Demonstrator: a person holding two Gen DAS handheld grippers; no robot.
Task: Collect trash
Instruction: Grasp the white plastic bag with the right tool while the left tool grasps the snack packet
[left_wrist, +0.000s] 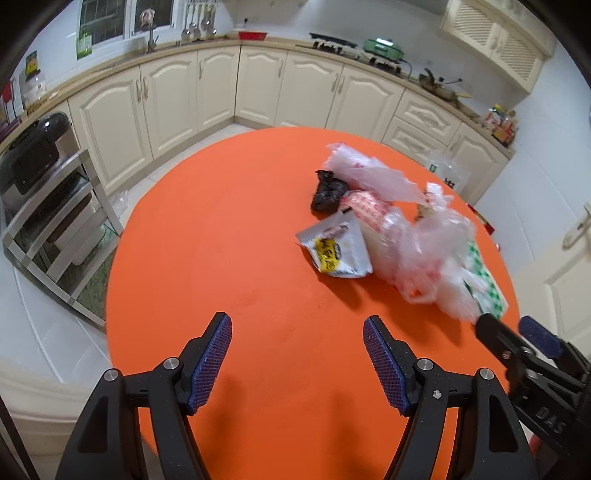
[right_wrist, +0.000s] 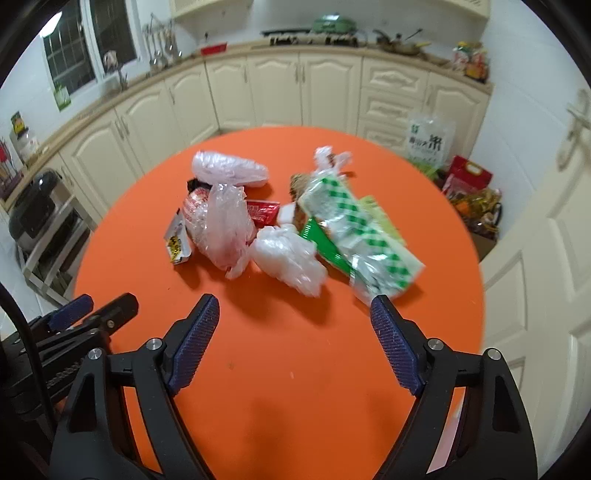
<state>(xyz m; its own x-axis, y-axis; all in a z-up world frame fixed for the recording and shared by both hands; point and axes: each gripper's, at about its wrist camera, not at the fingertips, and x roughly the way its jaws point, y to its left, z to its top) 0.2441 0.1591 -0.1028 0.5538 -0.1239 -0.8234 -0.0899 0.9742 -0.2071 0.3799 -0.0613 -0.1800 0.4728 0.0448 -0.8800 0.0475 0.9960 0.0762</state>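
Observation:
A heap of trash lies on the round orange table (left_wrist: 221, 240) (right_wrist: 280, 369). It holds crumpled clear plastic bags (left_wrist: 417, 243) (right_wrist: 225, 221), a white crumpled bag (right_wrist: 288, 258), a green-and-white checked packet (right_wrist: 362, 236) (left_wrist: 484, 277), a white-and-yellow sachet (left_wrist: 336, 251) (right_wrist: 177, 240), a red packet (right_wrist: 264, 212) and a black bag (left_wrist: 327, 192). My left gripper (left_wrist: 297, 325) is open and empty, over bare table to the left of the heap. My right gripper (right_wrist: 291, 306) is open and empty, just short of the white bag. It also shows at the right of the left wrist view (left_wrist: 513, 332).
Cream kitchen cabinets (left_wrist: 221, 88) (right_wrist: 295, 85) run round the back. A metal rack with a black cooker (left_wrist: 40, 155) stands left of the table. Bags of goods (right_wrist: 469, 192) sit on the floor to the right, by a white door (right_wrist: 546, 258).

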